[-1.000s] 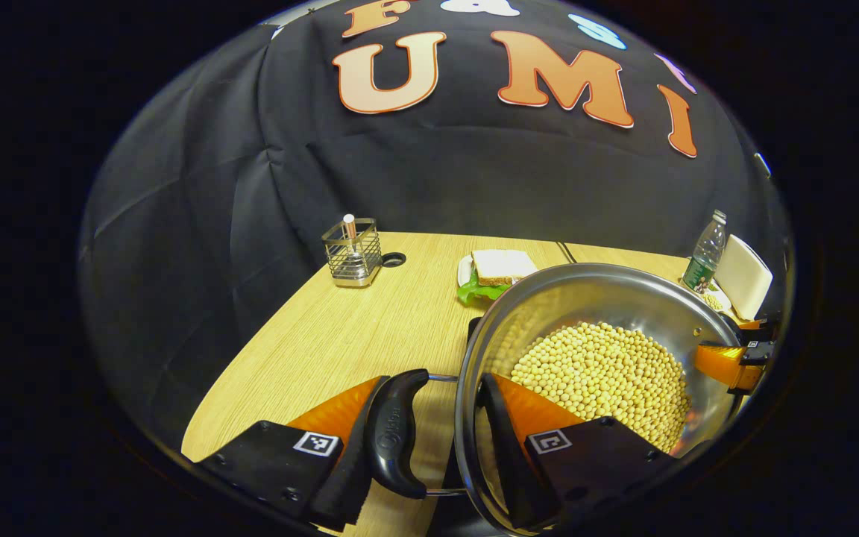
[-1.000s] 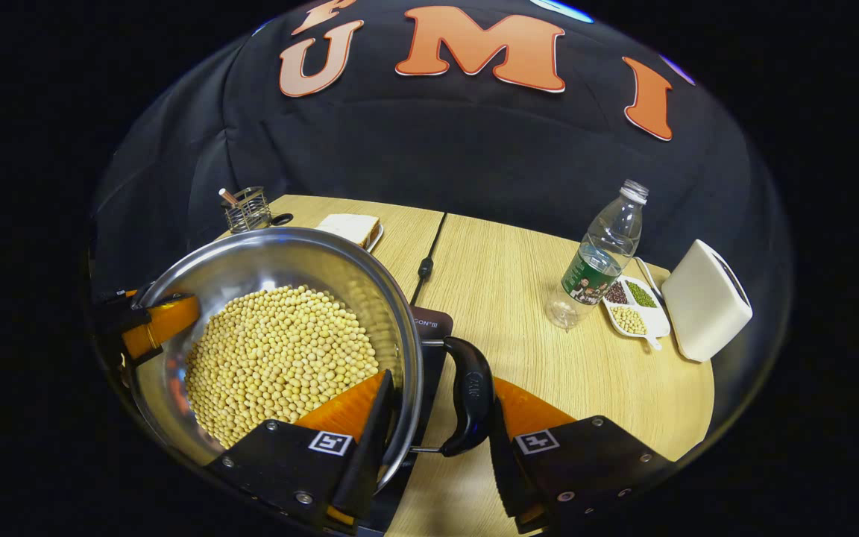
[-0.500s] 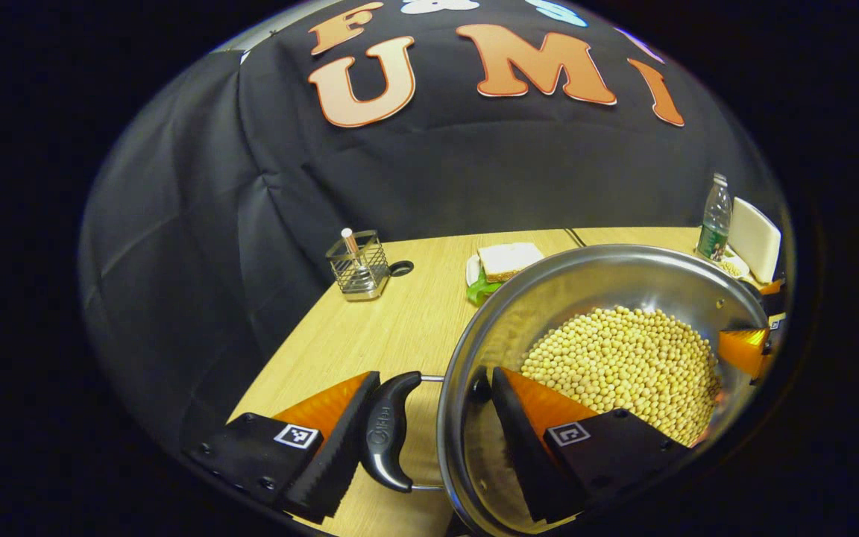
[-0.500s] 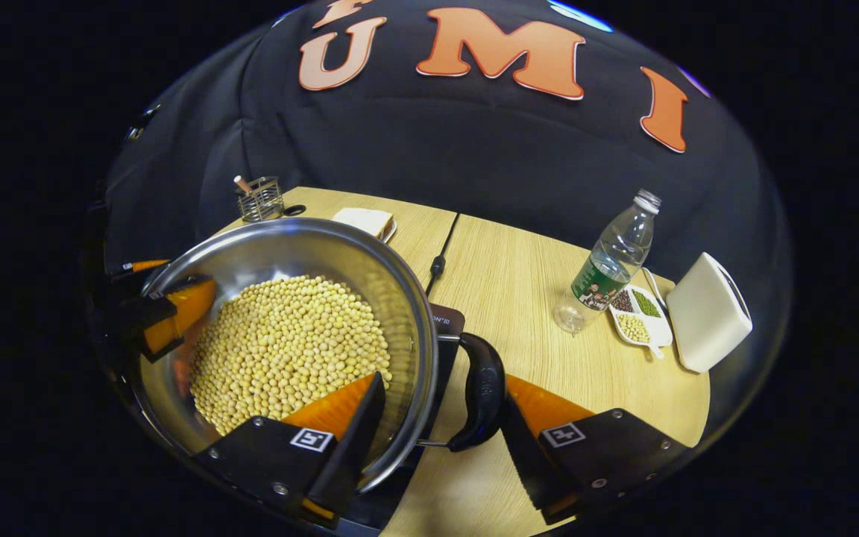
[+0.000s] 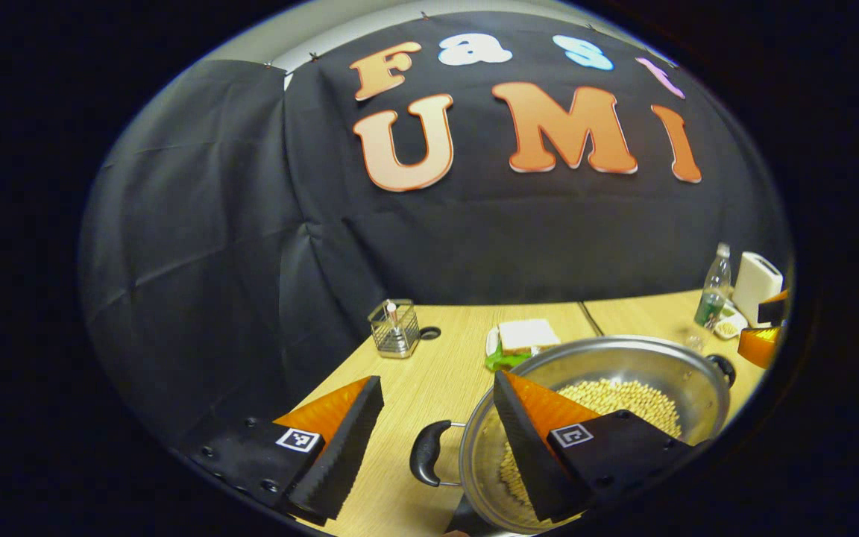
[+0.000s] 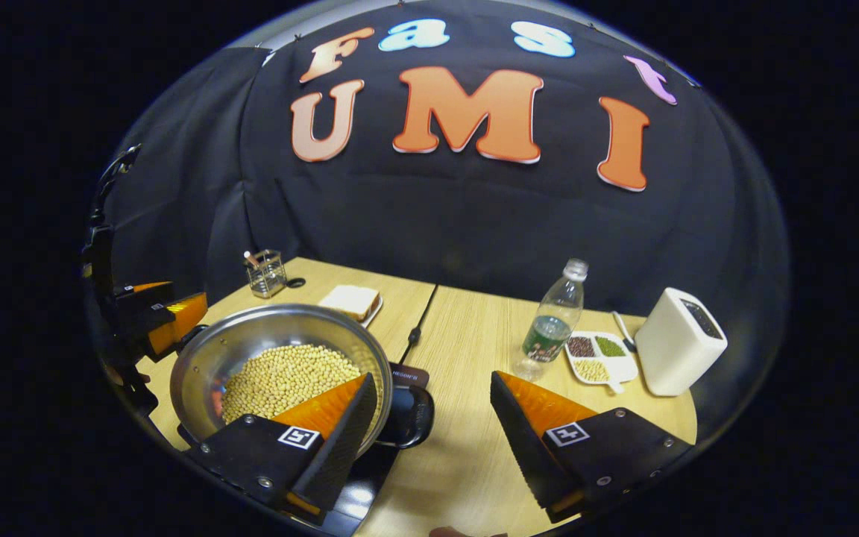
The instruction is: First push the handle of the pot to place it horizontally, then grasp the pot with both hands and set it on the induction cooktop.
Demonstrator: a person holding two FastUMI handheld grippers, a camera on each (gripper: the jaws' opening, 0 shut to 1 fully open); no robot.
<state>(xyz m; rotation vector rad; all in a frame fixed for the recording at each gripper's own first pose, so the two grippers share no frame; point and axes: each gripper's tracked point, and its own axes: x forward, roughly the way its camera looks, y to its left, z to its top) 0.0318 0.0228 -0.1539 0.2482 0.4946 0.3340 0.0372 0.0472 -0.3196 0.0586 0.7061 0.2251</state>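
Left gripper (image 5: 437, 418) spread wide, holding nothing, above the pot (image 5: 601, 418), handles now lying out sideways; near handle (image 5: 427, 453) below between fingers, no longer pinched as earlier. Right gripper view: right gripper (image 6: 429, 418) also wide, empty, lifted off; pot full of beans (image 6: 288, 373) sits on the induction cooktop (image 6: 407, 374), table (image 6: 474, 321).

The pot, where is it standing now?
The pot stands on the dark cooktop at the left of the right gripper view, in front of the sandwich; the left gripper view shows it low at the right.
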